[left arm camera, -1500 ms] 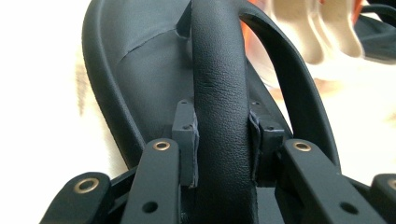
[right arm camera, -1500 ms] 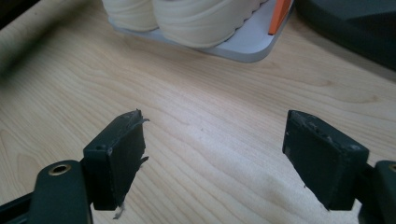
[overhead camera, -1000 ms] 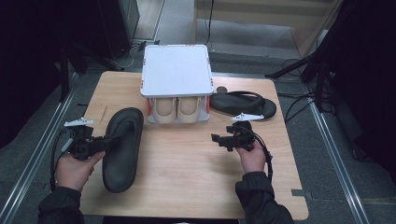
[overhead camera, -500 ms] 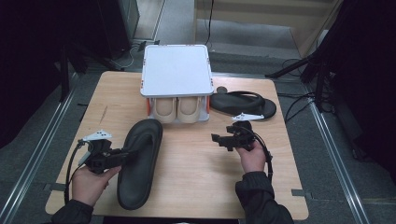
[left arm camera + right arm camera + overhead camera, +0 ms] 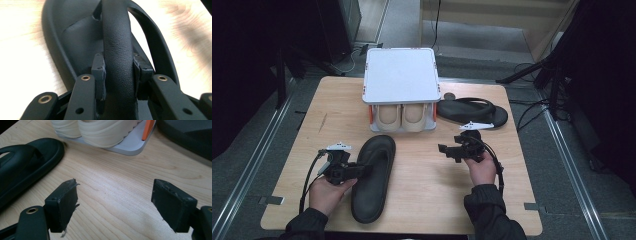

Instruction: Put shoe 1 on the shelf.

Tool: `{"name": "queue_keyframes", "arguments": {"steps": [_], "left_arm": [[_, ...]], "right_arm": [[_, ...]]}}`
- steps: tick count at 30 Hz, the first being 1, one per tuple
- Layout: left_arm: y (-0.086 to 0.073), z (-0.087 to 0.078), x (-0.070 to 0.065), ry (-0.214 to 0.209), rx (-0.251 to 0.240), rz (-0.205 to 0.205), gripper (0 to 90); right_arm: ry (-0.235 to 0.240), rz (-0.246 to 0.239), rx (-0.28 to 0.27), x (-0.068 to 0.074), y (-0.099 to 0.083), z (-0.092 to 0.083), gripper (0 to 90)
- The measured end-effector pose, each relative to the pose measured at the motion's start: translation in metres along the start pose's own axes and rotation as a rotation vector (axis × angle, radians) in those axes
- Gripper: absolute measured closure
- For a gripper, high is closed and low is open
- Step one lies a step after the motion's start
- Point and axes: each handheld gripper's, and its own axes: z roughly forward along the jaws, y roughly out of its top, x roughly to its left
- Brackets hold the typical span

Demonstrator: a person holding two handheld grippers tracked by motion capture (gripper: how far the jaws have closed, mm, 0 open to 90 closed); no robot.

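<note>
One black sandal (image 5: pixel 373 177), strap clamped in left claw (image 5: pixel 362 170), points toe-first toward rack (image 5: pixel 401 75).

A light wooden tabletop (image 5: pixel 422 200) with a visible grain stands on a grey carpeted floor (image 5: pixel 562 165). Metal rails (image 5: pixel 259 150) run along the floor on both sides of it. Black drapes (image 5: pixel 607 75) hang at left and right, leaving the edges dark. Beyond the far edge sits a pale wooden cabinet (image 5: pixel 492 20), and black cables (image 5: pixel 532 107) trail across the floor at the right.
</note>
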Motion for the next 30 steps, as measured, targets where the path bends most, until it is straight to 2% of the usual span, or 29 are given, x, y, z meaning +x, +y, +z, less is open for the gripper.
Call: {"name": "queue_keyframes", "arguments": {"steps": [1,4,6,11,16,20,23,26,30], "left_arm": [[-0.001,0.004,-0.001,-0.011,0.005,-0.01,67.5],[-0.001,0.007,-0.004,-0.015,0.013,0.008,66.9],[0.0,0.008,-0.005,-0.019,0.006,0.001,65.8],[-0.001,0.011,-0.009,0.009,0.013,0.022,60.8],[0.0,0.013,-0.009,0.001,0.024,0.023,54.4],[0.002,0.004,-0.011,0.0,-0.022,0.05,49.8],[0.004,-0.003,-0.01,-0.007,-0.022,0.054,46.8],[0.006,-0.008,-0.008,-0.013,-0.016,0.056,44.4],[0.009,-0.017,-0.004,0.007,-0.034,0.069,43.9]], "right_arm": [[-0.002,-0.001,0.0,0.0,0.0,0.0,21.1],[-0.002,0.002,0.0,0.0,-0.001,-0.001,21.0],[-0.004,0.006,-0.002,0.0,-0.001,-0.001,21.1],[-0.005,0.005,0.0,0.0,-0.002,-0.002,21.0],[-0.002,0.006,-0.001,0.0,-0.002,-0.002,21.0],[0.002,-0.002,-0.013,-0.001,-0.002,-0.004,20.7],[-0.008,0.003,-0.013,-0.001,-0.002,-0.004,20.3],[0.006,0.008,-0.019,-0.001,-0.001,-0.004,20.1],[-0.011,-0.009,0.002,-0.001,-0.002,-0.003,20.4]]}}
